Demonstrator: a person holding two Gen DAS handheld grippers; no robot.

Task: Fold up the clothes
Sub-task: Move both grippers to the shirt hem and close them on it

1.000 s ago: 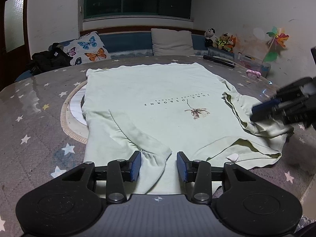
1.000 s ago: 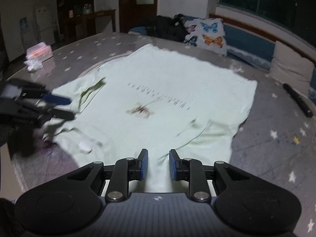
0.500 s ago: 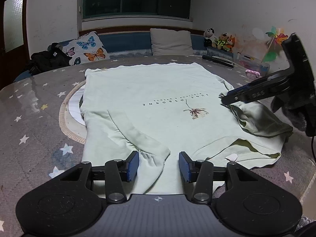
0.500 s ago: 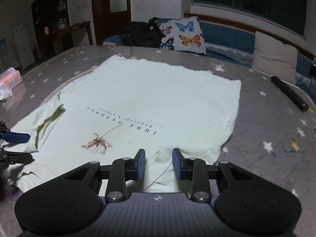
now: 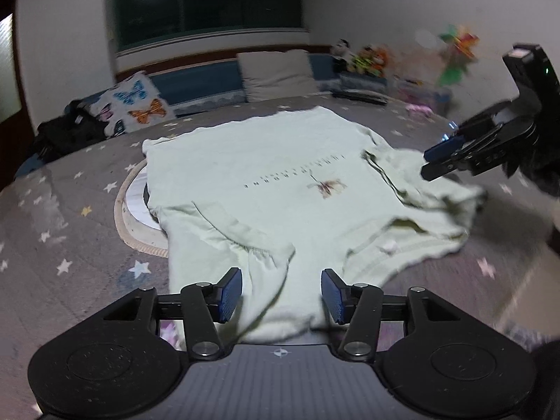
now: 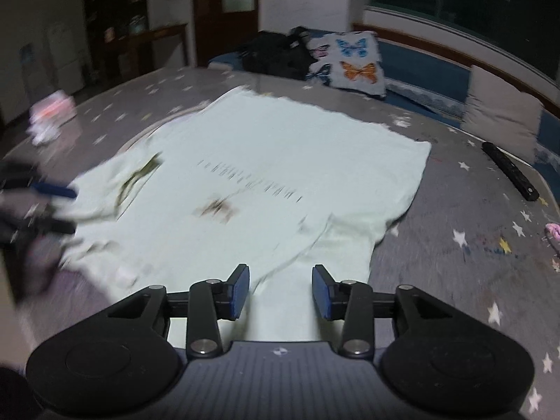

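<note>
A pale green T-shirt (image 5: 266,171) with dark lettering and a small flower print lies spread on the round table; it also shows in the right wrist view (image 6: 280,161). Both sleeves are folded in over the body. My left gripper (image 5: 281,288) is open just above the near sleeve (image 5: 259,255), holding nothing. My right gripper (image 6: 281,288) is open over the other sleeve (image 6: 336,245), also empty. Each gripper shows blurred in the other's view, the right one (image 5: 444,161) over the far sleeve, the left one (image 6: 56,206) at the left edge.
The table has a grey star-print cover (image 5: 52,210) and a round mat (image 5: 129,206) under the shirt. A black remote (image 6: 509,175), pink items (image 6: 52,112) and toys (image 5: 371,59) lie near the rim. A bench with pillows (image 5: 276,75) stands behind.
Both grippers' jaws have opened wider. The right gripper has swung back over its sleeve. Both views are blurred by motion.
</note>
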